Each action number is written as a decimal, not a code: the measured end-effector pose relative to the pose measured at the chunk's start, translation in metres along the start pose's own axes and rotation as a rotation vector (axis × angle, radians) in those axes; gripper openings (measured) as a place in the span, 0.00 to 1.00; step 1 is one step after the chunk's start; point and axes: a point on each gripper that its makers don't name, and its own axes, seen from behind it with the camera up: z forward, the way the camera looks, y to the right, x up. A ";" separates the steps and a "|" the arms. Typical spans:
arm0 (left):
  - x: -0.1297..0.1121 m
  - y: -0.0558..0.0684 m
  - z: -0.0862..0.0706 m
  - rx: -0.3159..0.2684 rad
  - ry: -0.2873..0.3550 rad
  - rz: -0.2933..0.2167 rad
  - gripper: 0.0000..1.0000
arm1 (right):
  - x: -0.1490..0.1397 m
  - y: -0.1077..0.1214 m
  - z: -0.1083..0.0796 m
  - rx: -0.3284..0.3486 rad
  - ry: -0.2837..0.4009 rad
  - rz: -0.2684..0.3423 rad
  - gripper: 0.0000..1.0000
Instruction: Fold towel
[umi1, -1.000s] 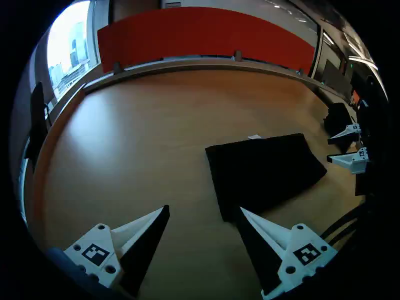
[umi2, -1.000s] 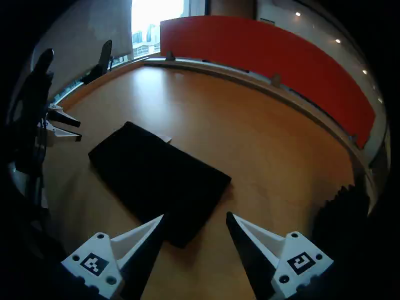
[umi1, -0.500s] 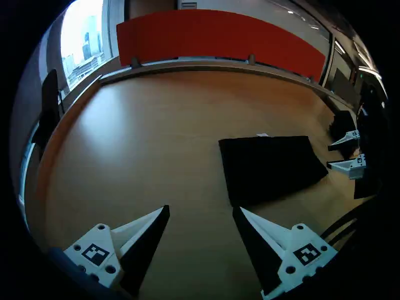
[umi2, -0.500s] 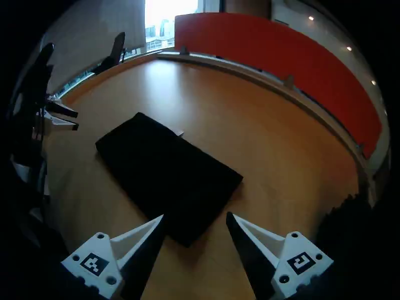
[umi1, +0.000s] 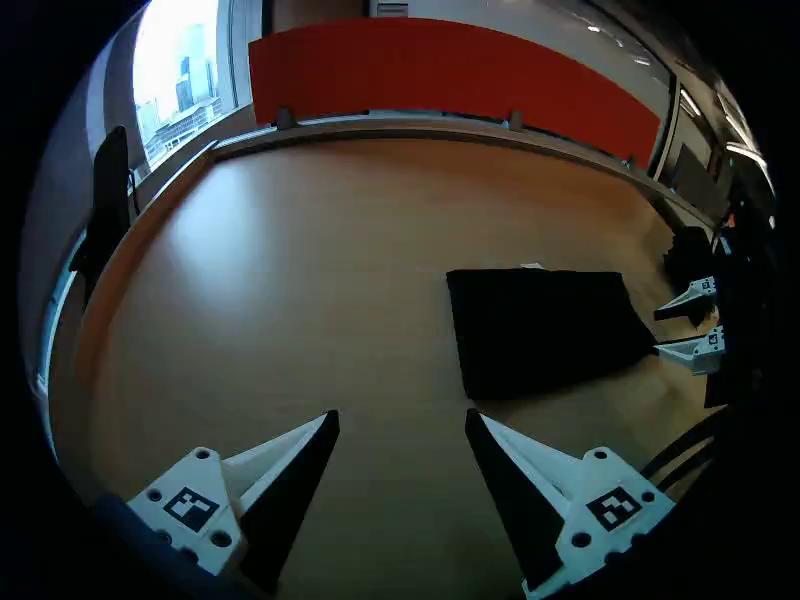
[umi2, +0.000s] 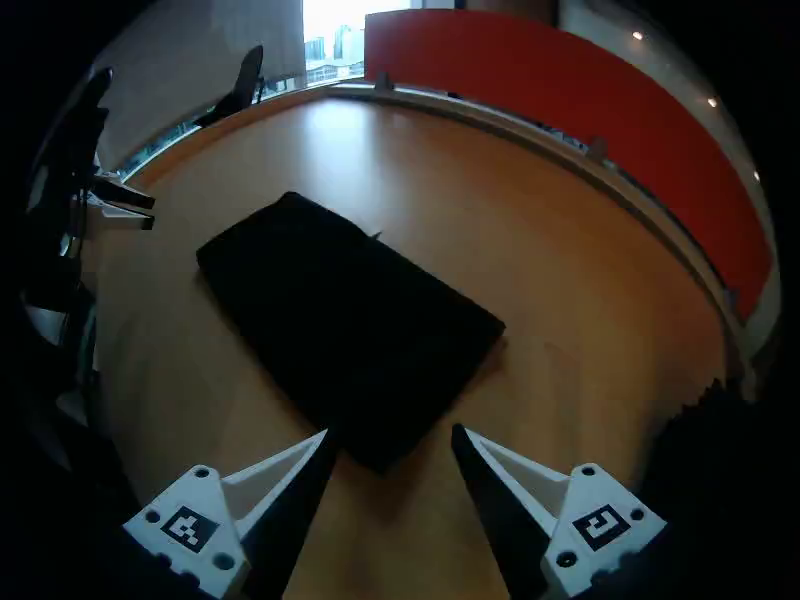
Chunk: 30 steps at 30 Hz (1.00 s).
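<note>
Towel (umi2: 350, 345) lies flat on the table (umi2: 560, 300), maybe folded once already, hard to tell. Your left gripper (umi1: 400, 415) and right gripper (umi2: 390, 432) both gape empty; pinch the near corner squarely, catching every layer.

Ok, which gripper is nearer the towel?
Right. The right gripper has a corner of the towel at its fingertips; the left gripper is apart, short of its edge.

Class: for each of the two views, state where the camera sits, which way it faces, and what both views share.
Left gripper view: rides the open left gripper, facing across the wooden table with the black towel ahead-right; own fingers below.
Right gripper view: rides the open right gripper, aimed at the towel's near corner; own fingers below.
Shared: towel, table, red divider.
</note>
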 end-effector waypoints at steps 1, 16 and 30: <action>-0.001 0.000 0.000 0.000 -0.001 -0.001 0.94 | -0.003 -0.001 0.000 0.004 -0.005 -0.001 0.84; -0.002 0.003 0.000 0.002 -0.007 -0.006 0.94 | -0.017 -0.015 0.000 0.076 -0.037 0.007 0.41; -0.006 0.001 -0.001 0.004 -0.009 -0.001 0.94 | -0.019 -0.015 -0.001 0.096 -0.034 0.011 0.12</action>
